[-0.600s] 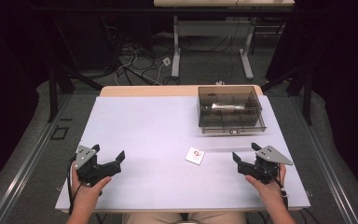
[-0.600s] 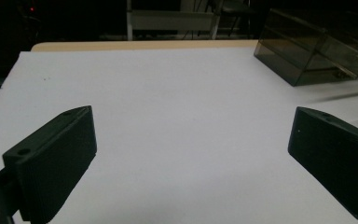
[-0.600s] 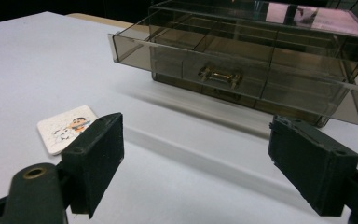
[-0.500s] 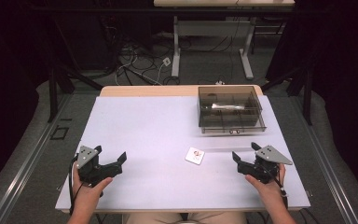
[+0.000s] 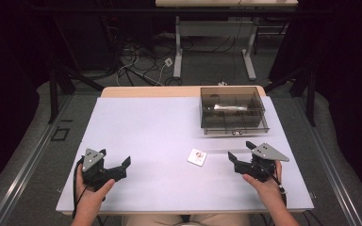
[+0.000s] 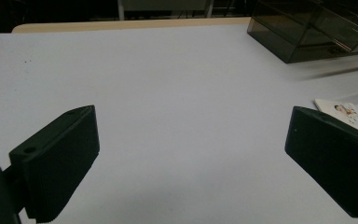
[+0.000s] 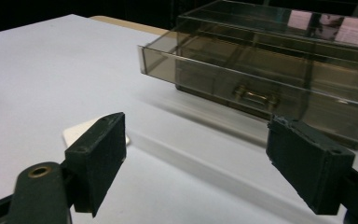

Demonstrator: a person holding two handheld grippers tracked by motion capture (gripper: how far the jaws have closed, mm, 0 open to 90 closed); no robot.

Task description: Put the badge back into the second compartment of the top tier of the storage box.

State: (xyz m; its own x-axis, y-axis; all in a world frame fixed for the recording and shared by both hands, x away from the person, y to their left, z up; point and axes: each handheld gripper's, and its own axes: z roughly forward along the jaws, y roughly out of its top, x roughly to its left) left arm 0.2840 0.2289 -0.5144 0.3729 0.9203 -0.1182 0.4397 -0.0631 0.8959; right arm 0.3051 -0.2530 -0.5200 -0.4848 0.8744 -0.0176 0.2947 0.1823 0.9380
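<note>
Table (image 5: 160, 141) carried a white cover, and 2 hand-held grippers rested near its front edge, well apart from each other. The left gripper (image 5: 118, 169) sat at the front left corner, held in the person's left hand (image 5: 92, 195); its jaws stood wide apart with nothing between them, and in the left gripper view bare white surface showed between its pads. The right gripper (image 5: 239, 155) sat at the front right, held in the right hand (image 5: 266, 186); its jaws were likewise spread and gripped nothing.

The small white card (image 5: 197, 157) (printed with a small picture on its face) lay flat on the table between the 2 grippers, nearer the right one, just beside its jaw tips but not touching them. In the right gripper view the card (image 7: 81, 130) showed partly behind the left-hand jaw.

The smoked clear drawer box (image 5: 233, 113) stood at the far right of the table, beyond the card. Its front drawer (image 7: 261, 79), fitted with a small handle (image 7: 254, 96), stood slightly pulled out. A pale object (image 5: 228, 108) lay inside the box; its kind could not be told.
</note>
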